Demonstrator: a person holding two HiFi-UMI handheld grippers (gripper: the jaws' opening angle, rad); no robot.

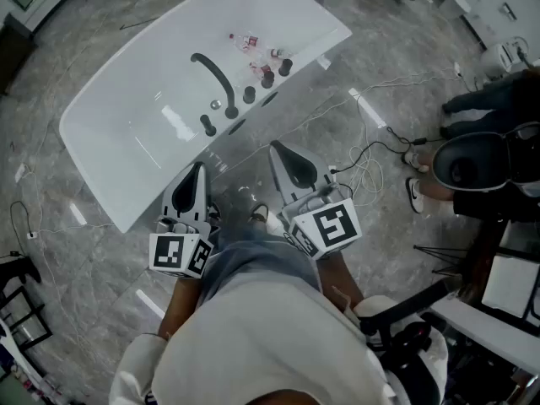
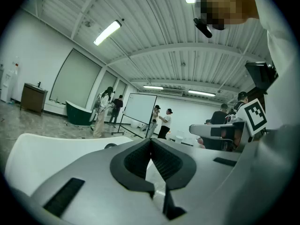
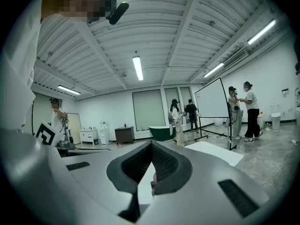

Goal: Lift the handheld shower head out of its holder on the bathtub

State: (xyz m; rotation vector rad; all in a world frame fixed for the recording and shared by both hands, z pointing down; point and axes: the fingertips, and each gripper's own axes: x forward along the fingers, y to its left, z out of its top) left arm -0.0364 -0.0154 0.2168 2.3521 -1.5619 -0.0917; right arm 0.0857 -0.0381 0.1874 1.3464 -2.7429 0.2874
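Observation:
The white bathtub lies across the top of the head view. A long curved black shower head rests along its near deck, beside a row of black knobs. My left gripper and right gripper hover side by side over the floor just short of the tub's edge, both pointing at it and touching nothing. The left gripper has its jaws closed tip to tip with nothing between them. The right gripper looks the same. The tub's rim shows low at the left of the left gripper view.
Small bottles stand on the tub deck. Cables trail over the marble floor at the right, near a seated person. Other people stand by a whiteboard and a green tub farther back.

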